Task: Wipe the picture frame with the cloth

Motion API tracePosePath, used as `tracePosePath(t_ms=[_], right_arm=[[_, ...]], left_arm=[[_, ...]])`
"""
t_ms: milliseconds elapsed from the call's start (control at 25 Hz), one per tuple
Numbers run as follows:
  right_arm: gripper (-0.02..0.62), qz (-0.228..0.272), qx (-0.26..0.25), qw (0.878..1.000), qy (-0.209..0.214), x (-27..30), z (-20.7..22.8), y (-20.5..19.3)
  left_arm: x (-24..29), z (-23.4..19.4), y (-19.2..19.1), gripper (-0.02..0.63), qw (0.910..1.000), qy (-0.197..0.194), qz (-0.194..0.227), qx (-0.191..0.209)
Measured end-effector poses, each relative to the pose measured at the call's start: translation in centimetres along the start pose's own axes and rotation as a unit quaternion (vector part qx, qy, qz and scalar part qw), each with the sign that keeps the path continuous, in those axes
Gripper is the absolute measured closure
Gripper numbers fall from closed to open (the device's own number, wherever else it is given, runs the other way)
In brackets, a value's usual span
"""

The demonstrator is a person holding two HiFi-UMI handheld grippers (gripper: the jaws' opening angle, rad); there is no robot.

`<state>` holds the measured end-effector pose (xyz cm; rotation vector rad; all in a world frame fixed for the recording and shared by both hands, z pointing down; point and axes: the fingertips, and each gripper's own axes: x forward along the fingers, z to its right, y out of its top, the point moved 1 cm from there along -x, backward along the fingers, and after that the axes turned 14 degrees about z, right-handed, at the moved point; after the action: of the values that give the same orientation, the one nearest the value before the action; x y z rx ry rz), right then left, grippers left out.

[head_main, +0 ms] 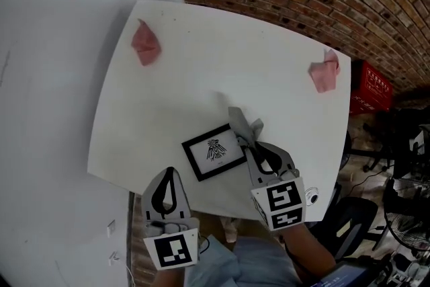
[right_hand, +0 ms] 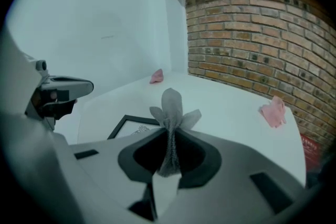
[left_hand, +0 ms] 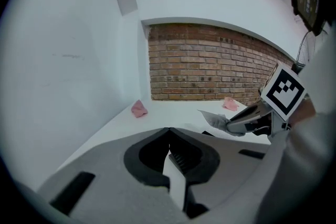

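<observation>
Crumpled grey cloth (right_hand: 171, 107), black rectangular frame (head_main: 215, 152)

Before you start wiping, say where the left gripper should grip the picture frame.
Take the picture frame by its black border at the corner nearest the left gripper, coming in low from that side. It lies flat on the table, so only the thin edge offers a pinch, and the right gripper holds the cloth by the opposite corner.

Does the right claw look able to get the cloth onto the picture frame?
Probably yes: the right claw, gripping the grey cloth, is right beside the picture frame with nothing between them.
</observation>
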<state>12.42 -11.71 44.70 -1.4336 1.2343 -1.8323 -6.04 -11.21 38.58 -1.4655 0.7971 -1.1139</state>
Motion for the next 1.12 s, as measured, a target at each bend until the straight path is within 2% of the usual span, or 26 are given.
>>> tracePosePath(t_ms=[280,680,1120], right_arm=[[0.545,0.039,-0.019,0.999,0.009,-0.5,-1.0,3.9],[0.545,0.057,-0.041,0.996,0.059,1.4,-5.7,6.8],[0.545,0.037,-0.046,0.991,0.123,5.8,-11.6,5.9]], left_arm=[[-1.7,-1.2,2.4,0.597,0.9993,0.023,0.028,0.005],[-3.5,-6.0,3.5,0.597,0.9956,0.082,0.044,0.007],[-4.4,-9.8,0.1,0.597,0.9932,0.115,0.01,-0.01]])
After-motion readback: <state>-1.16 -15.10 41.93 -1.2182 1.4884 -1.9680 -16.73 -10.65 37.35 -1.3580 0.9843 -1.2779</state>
